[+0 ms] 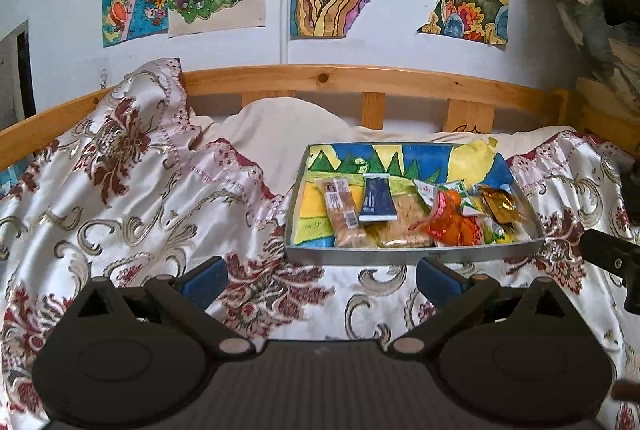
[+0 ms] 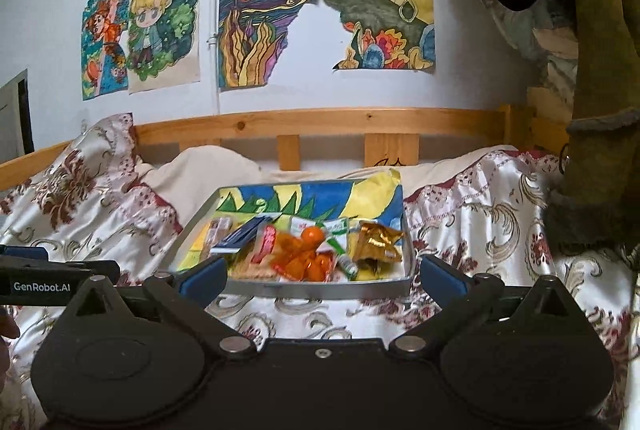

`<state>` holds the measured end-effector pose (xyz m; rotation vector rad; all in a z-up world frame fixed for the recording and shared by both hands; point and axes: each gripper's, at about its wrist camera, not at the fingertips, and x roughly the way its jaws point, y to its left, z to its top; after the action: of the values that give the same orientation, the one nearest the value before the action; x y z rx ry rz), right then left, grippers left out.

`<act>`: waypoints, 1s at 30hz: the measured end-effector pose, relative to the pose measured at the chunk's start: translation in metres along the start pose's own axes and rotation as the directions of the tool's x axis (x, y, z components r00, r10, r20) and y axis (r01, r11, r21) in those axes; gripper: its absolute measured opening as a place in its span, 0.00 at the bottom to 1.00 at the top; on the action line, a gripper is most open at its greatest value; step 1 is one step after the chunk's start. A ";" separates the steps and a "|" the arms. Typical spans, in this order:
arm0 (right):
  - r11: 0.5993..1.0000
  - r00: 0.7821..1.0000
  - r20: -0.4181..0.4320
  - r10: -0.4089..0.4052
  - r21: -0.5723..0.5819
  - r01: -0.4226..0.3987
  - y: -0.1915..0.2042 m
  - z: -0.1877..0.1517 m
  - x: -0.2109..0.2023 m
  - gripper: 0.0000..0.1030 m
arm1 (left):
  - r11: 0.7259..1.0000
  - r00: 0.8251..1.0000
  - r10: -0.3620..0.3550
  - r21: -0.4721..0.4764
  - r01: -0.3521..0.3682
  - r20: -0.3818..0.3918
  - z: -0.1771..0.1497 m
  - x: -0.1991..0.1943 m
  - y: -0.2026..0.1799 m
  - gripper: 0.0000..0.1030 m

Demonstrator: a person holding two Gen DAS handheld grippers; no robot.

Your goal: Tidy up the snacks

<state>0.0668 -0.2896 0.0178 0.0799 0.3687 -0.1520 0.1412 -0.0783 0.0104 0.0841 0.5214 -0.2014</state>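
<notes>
Snacks [image 1: 416,214] lie heaped in a grey tray [image 1: 412,254] on the bed's floral quilt [image 1: 132,190]. Left tongs [image 1: 322,280] and right tongs [image 2: 324,278] are both spread wide, empty, near the tray.

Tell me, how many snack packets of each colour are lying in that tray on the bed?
As far as the pile shows:
Clear biscuit packets: 2
Dark blue packet: 1
Orange packet: 1
White-and-green packets: 2, perhaps more underneath
Gold packet: 1
Total: 7 visible in the grey tray
</notes>
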 end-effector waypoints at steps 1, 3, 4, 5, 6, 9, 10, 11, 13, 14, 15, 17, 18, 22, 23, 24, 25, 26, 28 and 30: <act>1.000 1.000 -0.001 -0.001 -0.001 0.001 0.001 -0.002 -0.003 0.99 | 1.000 1.000 -0.001 0.000 0.001 -0.002 -0.003 -0.002 0.001 0.99; 1.000 1.000 -0.004 -0.002 -0.002 0.002 0.004 -0.004 -0.008 0.99 | 1.000 1.000 -0.001 -0.003 0.001 -0.005 -0.008 -0.007 0.003 0.99; 1.000 1.000 -0.006 -0.003 0.000 0.003 0.005 -0.006 -0.010 0.99 | 1.000 1.000 -0.003 -0.005 0.003 -0.006 -0.010 -0.009 0.004 0.99; 1.000 1.000 -0.007 -0.005 0.002 0.005 0.005 -0.006 -0.012 0.99 | 1.000 1.000 -0.004 -0.006 0.004 -0.008 -0.012 -0.010 0.006 0.99; 1.000 1.000 -0.009 -0.005 0.003 0.005 0.006 -0.008 -0.013 0.99 | 1.000 1.000 -0.006 -0.007 0.006 -0.009 -0.014 -0.012 0.007 0.99; 1.000 1.000 -0.017 -0.003 0.000 0.003 0.008 -0.012 -0.015 0.99 | 1.000 1.000 -0.005 -0.009 0.005 -0.006 -0.019 -0.016 0.008 0.99; 1.000 1.000 -0.020 -0.003 -0.003 0.003 0.009 -0.013 -0.015 0.99 | 1.000 1.000 -0.005 -0.007 0.005 -0.006 -0.021 -0.016 0.009 0.99; 1.000 1.000 -0.024 -0.002 -0.008 0.002 0.010 -0.014 -0.015 0.99 | 1.000 1.000 -0.006 -0.005 0.006 -0.005 -0.022 -0.017 0.009 0.99; 1.000 1.000 -0.029 -0.004 -0.014 0.003 0.012 -0.016 -0.013 0.99 | 1.000 1.000 -0.009 -0.005 0.009 -0.004 -0.024 -0.019 0.011 0.99; 1.000 1.000 -0.029 -0.006 -0.017 0.005 0.013 -0.016 -0.013 0.99 | 1.000 1.000 -0.010 -0.006 0.010 -0.005 -0.025 -0.019 0.012 0.99; 1.000 1.000 -0.029 -0.008 -0.019 0.008 0.014 -0.017 -0.012 0.99 | 1.000 1.000 -0.013 -0.010 0.013 -0.008 -0.026 -0.019 0.013 0.99; 1.000 1.000 -0.029 -0.007 -0.025 0.006 0.015 -0.018 -0.011 0.99 | 1.000 1.000 -0.017 -0.017 0.016 -0.008 -0.027 -0.019 0.014 0.99; 0.999 1.000 -0.029 -0.009 -0.032 0.008 0.016 -0.019 -0.010 0.99 | 1.000 1.000 -0.015 -0.018 0.015 -0.008 -0.028 -0.019 0.015 0.99; 0.999 0.999 -0.033 -0.007 -0.042 0.006 0.017 -0.021 -0.007 0.99 | 0.999 1.000 -0.012 -0.031 0.012 -0.010 -0.029 -0.017 0.019 0.99; 0.999 0.999 -0.036 -0.007 -0.042 0.006 0.018 -0.021 -0.006 0.99 | 0.999 1.000 -0.011 -0.034 0.011 -0.009 -0.029 -0.017 0.020 0.99; 0.999 0.999 -0.038 -0.007 -0.042 0.005 0.018 -0.022 -0.006 0.99 | 0.999 1.000 -0.010 -0.036 0.010 -0.008 -0.029 -0.017 0.020 0.99; 0.999 0.999 -0.040 -0.006 -0.043 0.004 0.018 -0.022 -0.005 0.99 | 0.999 1.000 -0.008 -0.038 0.008 -0.008 -0.030 -0.016 0.021 0.99; 0.999 0.999 -0.042 -0.004 -0.043 0.003 0.018 -0.022 -0.004 0.99 | 0.999 1.000 -0.007 -0.039 0.006 -0.008 -0.030 -0.016 0.022 0.99; 0.999 0.999 -0.045 -0.004 -0.045 0.002 0.019 -0.023 -0.003 0.99 | 0.999 1.000 -0.004 -0.041 0.003 -0.008 -0.030 -0.015 0.022 0.99; 0.999 0.999 -0.049 -0.002 -0.048 0.000 0.020 -0.023 -0.002 0.99 | 0.999 1.000 -0.003 -0.041 0.003 -0.007 -0.031 -0.015 0.024 0.99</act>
<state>0.0601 -0.2676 -0.0019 0.0365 0.4212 -0.1424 0.1190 -0.0487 -0.0080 0.0437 0.5324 -0.1933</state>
